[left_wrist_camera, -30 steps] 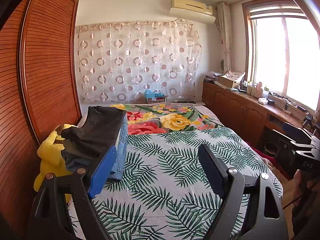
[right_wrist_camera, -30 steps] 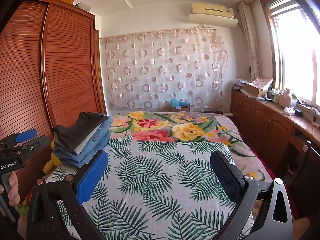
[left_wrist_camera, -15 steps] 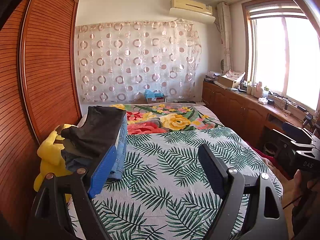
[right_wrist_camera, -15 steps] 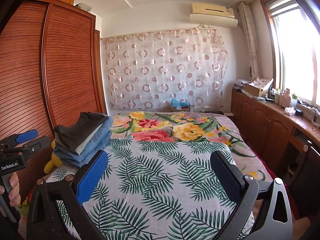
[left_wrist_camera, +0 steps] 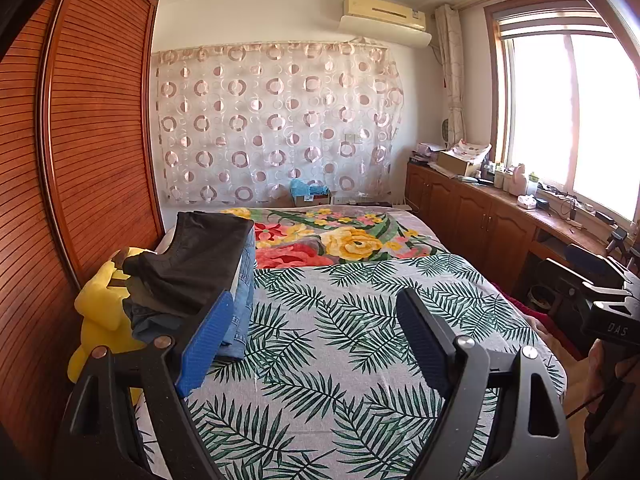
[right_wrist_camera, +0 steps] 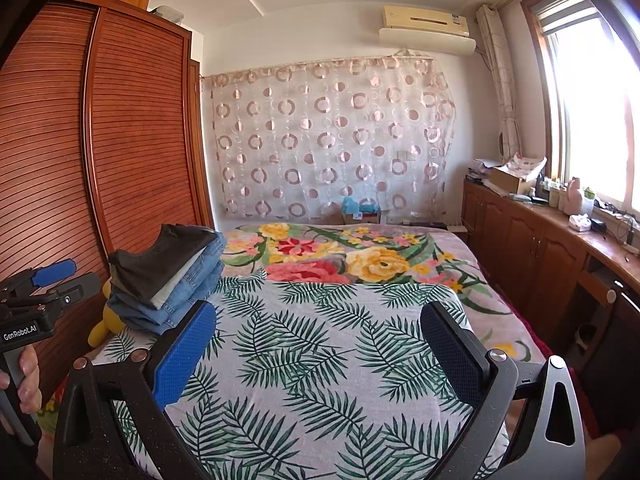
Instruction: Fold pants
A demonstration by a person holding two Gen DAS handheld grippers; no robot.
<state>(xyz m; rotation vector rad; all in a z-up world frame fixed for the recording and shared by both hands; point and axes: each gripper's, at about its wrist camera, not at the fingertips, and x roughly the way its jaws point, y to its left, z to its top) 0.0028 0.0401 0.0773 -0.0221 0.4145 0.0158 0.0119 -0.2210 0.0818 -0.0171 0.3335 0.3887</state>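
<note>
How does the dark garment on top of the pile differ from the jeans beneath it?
The dark garment is charcoal and looks matte; the jeans are faded blue denim. The dark garment is one piece capping the stack, its near edge drooping over the front, while the jeans form several flat layers below it. A pale layer shows between them. Both lie folded at the left edge of the bed, and neither gripper is holding either.

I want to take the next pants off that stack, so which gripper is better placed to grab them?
Left. The left gripper sits nearest the stack of pants; the right gripper is farther. Both are open.
</note>
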